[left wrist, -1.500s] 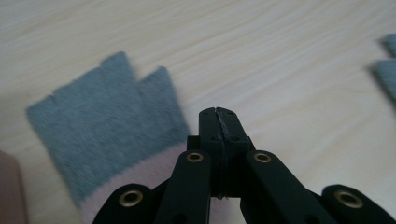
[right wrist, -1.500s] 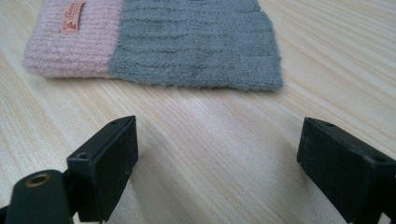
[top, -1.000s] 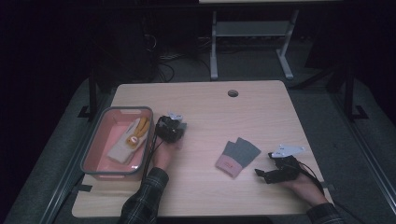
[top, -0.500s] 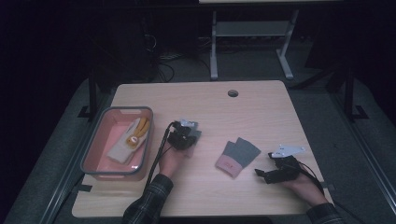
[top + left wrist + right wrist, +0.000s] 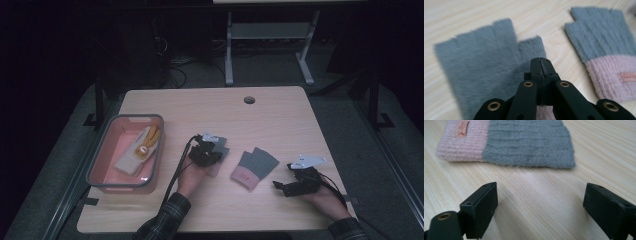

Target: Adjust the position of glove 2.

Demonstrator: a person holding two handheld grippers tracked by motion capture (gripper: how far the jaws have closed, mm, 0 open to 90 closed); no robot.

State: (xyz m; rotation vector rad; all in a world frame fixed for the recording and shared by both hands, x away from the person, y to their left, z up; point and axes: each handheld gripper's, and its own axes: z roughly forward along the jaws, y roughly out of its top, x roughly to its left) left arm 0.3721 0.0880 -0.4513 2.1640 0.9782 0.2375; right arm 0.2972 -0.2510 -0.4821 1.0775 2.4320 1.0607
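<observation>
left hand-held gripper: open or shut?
Shut. In the left gripper view the left hand-held gripper has its jaws pressed together above the grey glove, gripping nothing visible.

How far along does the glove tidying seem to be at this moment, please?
One pale glove already lies in the pink bin. The left gripper, jaws shut, hangs over a grey glove without gripping it. The grey-and-pink glove lies untouched on the table, the open right gripper beside it.

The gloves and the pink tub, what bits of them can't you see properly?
- Grey glove under the left claw: its cuff is hidden behind the shut black jaws in the left gripper view.
- Grey-and-pink glove: its label is too blurred to read, and the top edge cuts it off in the right gripper view.
- Pink tub: the cream and yellow thing inside is too small to name in the high view.
</observation>
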